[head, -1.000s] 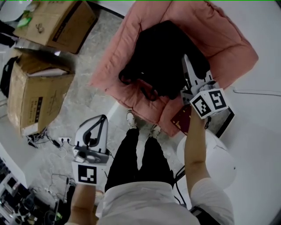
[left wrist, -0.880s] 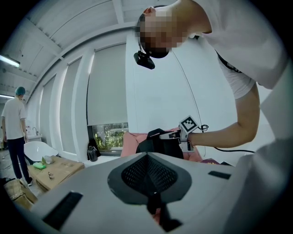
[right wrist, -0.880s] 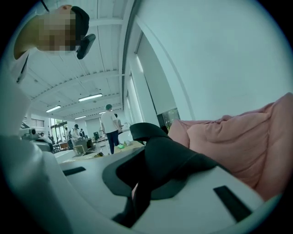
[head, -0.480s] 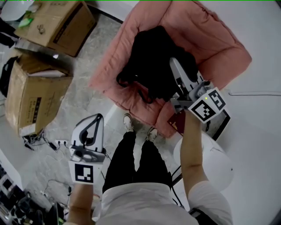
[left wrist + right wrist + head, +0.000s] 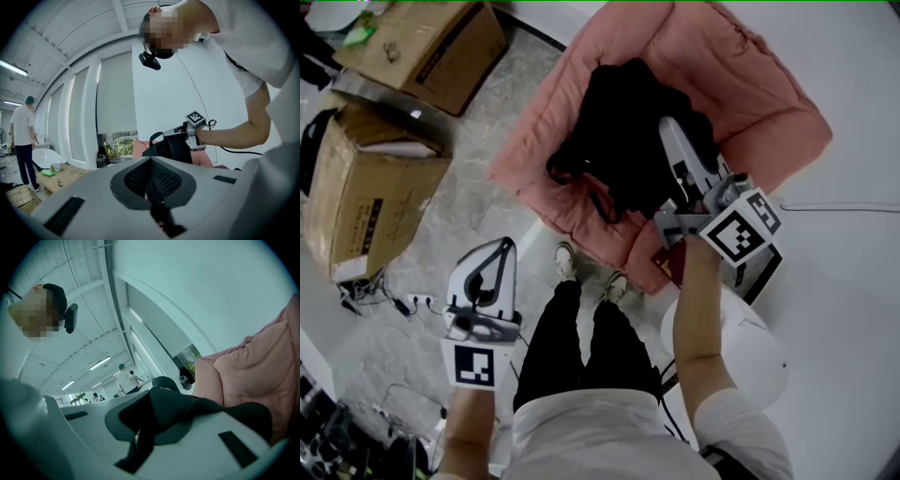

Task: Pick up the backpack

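The black backpack [image 5: 614, 131] lies bunched on a pink cushioned seat [image 5: 750, 89]. My right gripper [image 5: 668, 129] reaches over its right side and is shut on a black strap of the backpack [image 5: 187, 408], which runs out between the jaws. In the left gripper view the backpack [image 5: 176, 149] hangs raised under the right gripper [image 5: 176, 133]. My left gripper [image 5: 500, 246] stays low at the left over the floor, apart from the backpack, its jaws [image 5: 151, 161] shut with nothing between them.
Two cardboard boxes [image 5: 366, 202] [image 5: 431, 42] stand on the floor at the left, with cables [image 5: 394, 305] near them. A white round stool [image 5: 750, 347] and a red booklet [image 5: 670, 264] sit by my right arm. A person [image 5: 22, 136] stands far off.
My right gripper has risen and shifted left in the head view, rolling a little, and it pulls the backpack up with it. The left gripper has hardly moved.
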A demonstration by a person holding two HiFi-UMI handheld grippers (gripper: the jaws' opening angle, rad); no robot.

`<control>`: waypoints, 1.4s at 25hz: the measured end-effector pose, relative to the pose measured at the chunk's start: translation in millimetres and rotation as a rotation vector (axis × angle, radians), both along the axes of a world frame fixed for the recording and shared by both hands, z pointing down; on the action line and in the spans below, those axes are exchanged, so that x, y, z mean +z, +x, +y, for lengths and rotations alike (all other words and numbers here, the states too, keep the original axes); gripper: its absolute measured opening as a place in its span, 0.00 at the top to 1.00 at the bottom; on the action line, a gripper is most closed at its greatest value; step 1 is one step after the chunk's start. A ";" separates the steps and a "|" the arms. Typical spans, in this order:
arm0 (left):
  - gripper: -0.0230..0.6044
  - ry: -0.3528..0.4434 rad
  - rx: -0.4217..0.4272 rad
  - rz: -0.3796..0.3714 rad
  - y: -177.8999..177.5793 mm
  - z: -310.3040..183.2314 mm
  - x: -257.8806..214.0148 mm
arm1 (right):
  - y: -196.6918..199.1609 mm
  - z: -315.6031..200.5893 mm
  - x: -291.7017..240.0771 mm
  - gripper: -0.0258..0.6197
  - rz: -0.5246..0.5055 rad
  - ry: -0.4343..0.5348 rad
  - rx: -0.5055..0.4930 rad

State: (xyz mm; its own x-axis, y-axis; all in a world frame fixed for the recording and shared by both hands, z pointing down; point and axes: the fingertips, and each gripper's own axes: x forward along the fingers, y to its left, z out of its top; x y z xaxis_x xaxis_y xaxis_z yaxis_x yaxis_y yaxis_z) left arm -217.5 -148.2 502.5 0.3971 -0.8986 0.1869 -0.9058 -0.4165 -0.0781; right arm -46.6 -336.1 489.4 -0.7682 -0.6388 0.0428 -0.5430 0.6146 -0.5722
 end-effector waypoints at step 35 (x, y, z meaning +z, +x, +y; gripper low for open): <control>0.94 0.213 -0.104 -0.034 -38.5 57.8 -174.9 | -26.7 84.6 -244.4 0.91 0.035 0.222 -0.091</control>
